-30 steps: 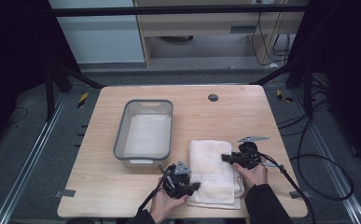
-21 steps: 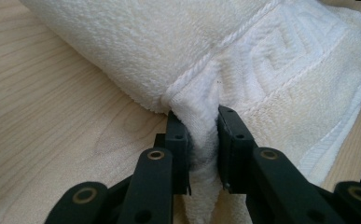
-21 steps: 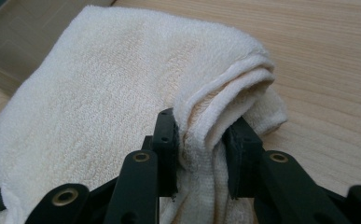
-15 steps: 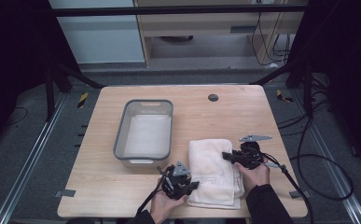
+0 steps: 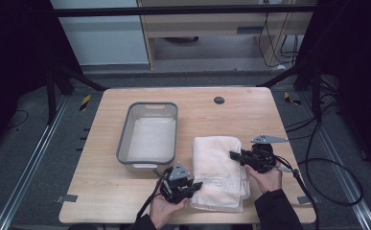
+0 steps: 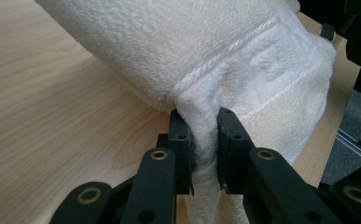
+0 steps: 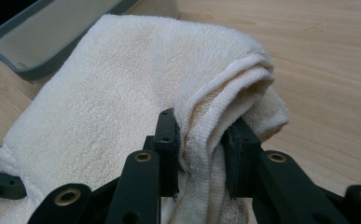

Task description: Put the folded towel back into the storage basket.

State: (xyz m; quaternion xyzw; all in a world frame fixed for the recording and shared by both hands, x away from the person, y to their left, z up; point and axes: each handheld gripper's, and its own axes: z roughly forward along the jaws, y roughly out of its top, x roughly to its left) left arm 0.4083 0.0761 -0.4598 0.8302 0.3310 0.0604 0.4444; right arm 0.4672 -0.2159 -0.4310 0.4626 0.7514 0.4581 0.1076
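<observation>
Beside the bin (image 5: 147,136), both grippers, left (image 5: 196,186) and right (image 5: 234,155), pinch the towel (image 5: 219,167), its length running away from the person.

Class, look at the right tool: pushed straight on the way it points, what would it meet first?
The right tool points across the folded towel it already pinches; going on, it would probably just push into more of it.

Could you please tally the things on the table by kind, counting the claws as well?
Towel: 1
Grey bin: 1
Claws, left claw and right claw, both shut on the towel: 2
Total: 4
</observation>
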